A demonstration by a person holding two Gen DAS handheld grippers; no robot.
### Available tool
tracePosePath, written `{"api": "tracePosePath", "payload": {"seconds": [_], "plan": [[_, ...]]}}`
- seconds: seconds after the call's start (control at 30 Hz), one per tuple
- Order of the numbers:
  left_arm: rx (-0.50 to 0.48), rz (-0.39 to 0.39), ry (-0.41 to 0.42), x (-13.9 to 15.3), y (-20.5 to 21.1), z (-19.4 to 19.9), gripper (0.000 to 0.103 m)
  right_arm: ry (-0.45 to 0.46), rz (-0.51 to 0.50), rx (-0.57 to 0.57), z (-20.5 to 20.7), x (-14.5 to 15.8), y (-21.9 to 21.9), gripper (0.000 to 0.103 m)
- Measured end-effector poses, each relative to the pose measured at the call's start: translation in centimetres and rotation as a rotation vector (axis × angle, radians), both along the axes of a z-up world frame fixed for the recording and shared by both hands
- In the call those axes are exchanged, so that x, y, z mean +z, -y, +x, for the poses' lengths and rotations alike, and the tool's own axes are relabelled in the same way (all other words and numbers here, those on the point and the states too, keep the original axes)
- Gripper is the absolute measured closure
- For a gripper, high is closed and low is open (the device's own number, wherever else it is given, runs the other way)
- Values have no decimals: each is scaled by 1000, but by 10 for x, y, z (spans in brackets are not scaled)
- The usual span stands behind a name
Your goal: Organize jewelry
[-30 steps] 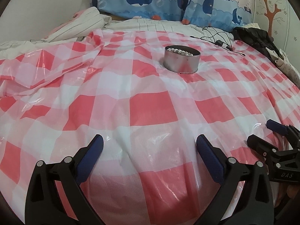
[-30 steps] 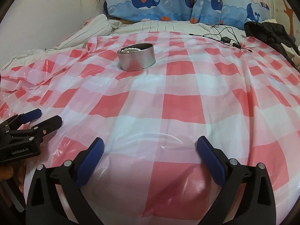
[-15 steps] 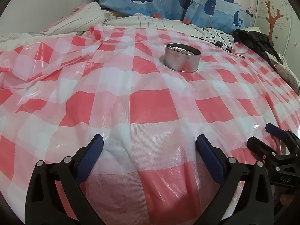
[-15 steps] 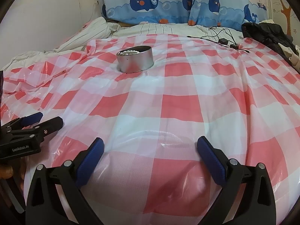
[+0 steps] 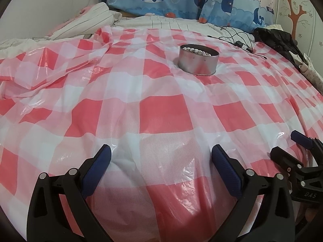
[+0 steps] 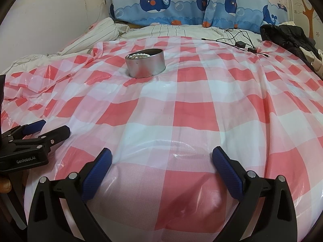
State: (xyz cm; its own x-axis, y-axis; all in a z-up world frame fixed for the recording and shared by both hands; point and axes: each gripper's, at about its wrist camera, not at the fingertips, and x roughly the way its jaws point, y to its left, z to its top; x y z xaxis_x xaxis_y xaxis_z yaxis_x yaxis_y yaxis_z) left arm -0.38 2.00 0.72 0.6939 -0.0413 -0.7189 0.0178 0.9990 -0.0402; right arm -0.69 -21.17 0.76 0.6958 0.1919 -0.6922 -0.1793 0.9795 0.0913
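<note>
A round silver tin [image 5: 198, 62] stands on the red-and-white checked sheet, far ahead of both grippers; it also shows in the right wrist view [image 6: 145, 63]. A string of pearl beads [image 5: 196, 50] lies inside it, also seen in the right wrist view [image 6: 139, 55]. My left gripper [image 5: 161, 155] is open and empty, low over the sheet near its front edge. My right gripper [image 6: 162, 157] is open and empty, beside it to the right. Each gripper shows at the edge of the other's view, the right one [image 5: 296, 151] and the left one [image 6: 42, 130].
The checked plastic sheet [image 5: 161, 113] covers a bed. Whale-print pillows [image 6: 173, 6] and striped bedding [image 5: 84, 24] lie at the back. Black cables [image 6: 238, 40] and a dark garment [image 6: 288, 38] lie at the back right. A wall stands on the left.
Both grippers have stayed open and empty and tilted up a little, so the tin sits slightly lower in both views. Nothing was picked up or set down.
</note>
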Motion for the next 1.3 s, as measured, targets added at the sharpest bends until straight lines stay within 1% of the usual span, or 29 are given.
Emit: {"api": "tracePosePath", "payload": {"seconds": [0.27, 1.3], "plan": [[-4, -8, 0, 1, 0, 0, 7, 0, 0, 0, 0, 0, 0, 7], [-3, -2, -7, 0, -2, 1, 7, 0, -2, 0, 0, 0, 0, 7]]}}
